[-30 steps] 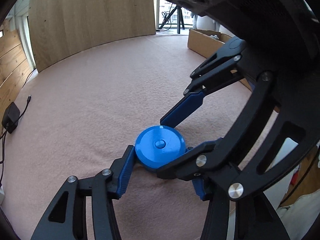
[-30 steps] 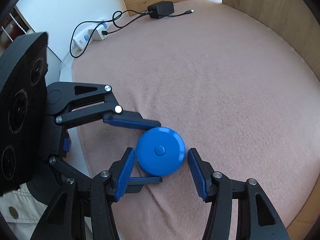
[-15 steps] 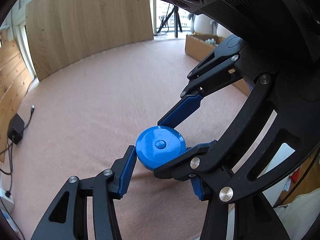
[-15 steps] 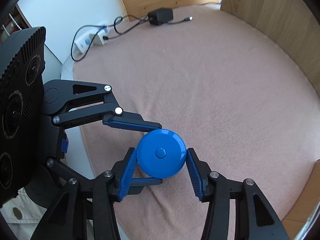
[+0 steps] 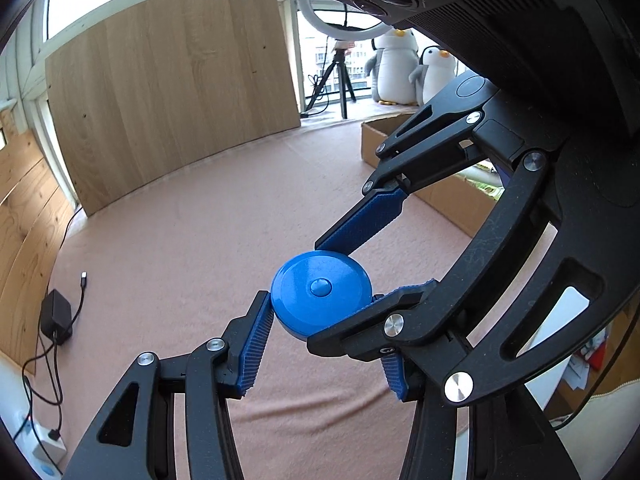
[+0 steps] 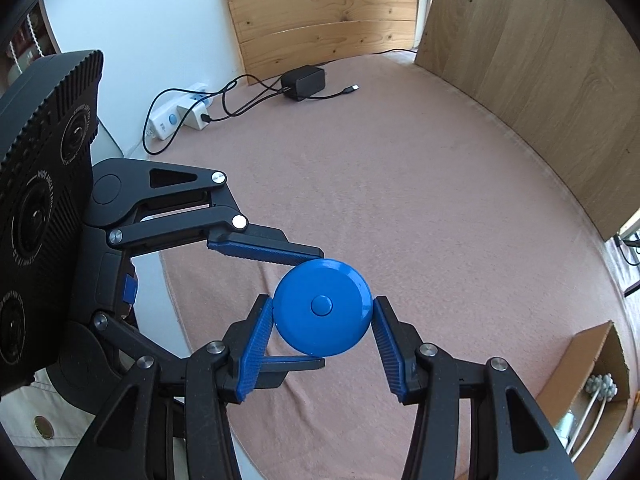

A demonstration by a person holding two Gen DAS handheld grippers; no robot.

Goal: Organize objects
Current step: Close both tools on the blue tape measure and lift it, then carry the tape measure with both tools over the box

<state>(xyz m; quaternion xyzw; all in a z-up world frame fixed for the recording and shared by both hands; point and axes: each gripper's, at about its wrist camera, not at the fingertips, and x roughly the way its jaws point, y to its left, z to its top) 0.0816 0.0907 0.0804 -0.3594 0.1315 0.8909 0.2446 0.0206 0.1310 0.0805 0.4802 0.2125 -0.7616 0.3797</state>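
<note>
Lifted since a second ago, the blue round case (image 6: 323, 307) now hangs clear above the pink blanket (image 6: 400, 184), and more of the room shows behind it than before. My right gripper (image 6: 323, 316) has closed in: its two ribbed blue pads (image 6: 258, 344) press the case's rim on either side, where earlier they stood a little apart from it. My left gripper (image 5: 320, 308) comes in crosswise and clamps the same case; in the left wrist view one pad touches the rim at lower left, while the other is hidden behind my right gripper's linkage. In the right wrist view the left fingers reach in from the left, one touching the case's top edge and one passing under it. The case has a small round button at the centre of its face and no writing I can read.

Beyond my fingertips, on the camera housing at the left edge of the right wrist view, raised letters read "WIDE ANGLE" in part. Farther out ahead lie a black power adapter (image 6: 303, 82) with its cable and a white power strip (image 6: 176, 116). To the right, past my right fingers, stands an open cardboard box (image 6: 592, 376). Two penguin plush toys (image 5: 394, 66) and a ring light on a tripod (image 5: 338, 28) stand well beyond.
</note>
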